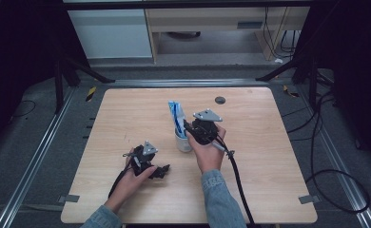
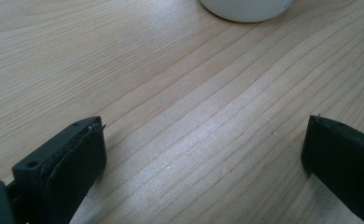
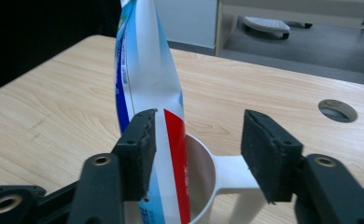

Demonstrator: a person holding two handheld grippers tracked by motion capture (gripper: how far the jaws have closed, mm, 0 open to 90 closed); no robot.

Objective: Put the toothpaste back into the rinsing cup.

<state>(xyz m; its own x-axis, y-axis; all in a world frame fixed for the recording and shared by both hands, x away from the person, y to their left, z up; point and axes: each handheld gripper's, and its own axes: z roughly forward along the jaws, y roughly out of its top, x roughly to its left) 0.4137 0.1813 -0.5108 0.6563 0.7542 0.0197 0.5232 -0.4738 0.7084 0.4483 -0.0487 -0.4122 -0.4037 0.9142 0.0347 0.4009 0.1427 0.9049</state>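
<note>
Left gripper [image 1: 162, 171] is parked low on the table [image 1: 126, 114], jaws spread wide w/ nothing between them, just bare wood seen in the left gripper view, and the bottom of the mug [image 2: 245, 9] is seen ahead.

Mid-table, the white mug [image 1: 183, 141] is stood upright w/ a toothpaste tube [image 1: 176, 116] stuck in it, standing tall and leaning a bit.

Right gripper [image 1: 189, 129] is held just above the mug, jaws open approx a tube's width or more. In the right gripper view the tube [image 3: 145, 70] is seen up against the left-hand jaw; the other jaw is well clear, over the mug handle [image 3: 231, 175]. Nothing is gripped, whether it's being let go or reached for can't be told.

Tips, prob: if the tube's to be taken, the jaws should be centred on it first, and the grip kept low near the rim so it isn't tipped. Mug's light, could be dragged along, so a straight-up lift is advised.
</note>
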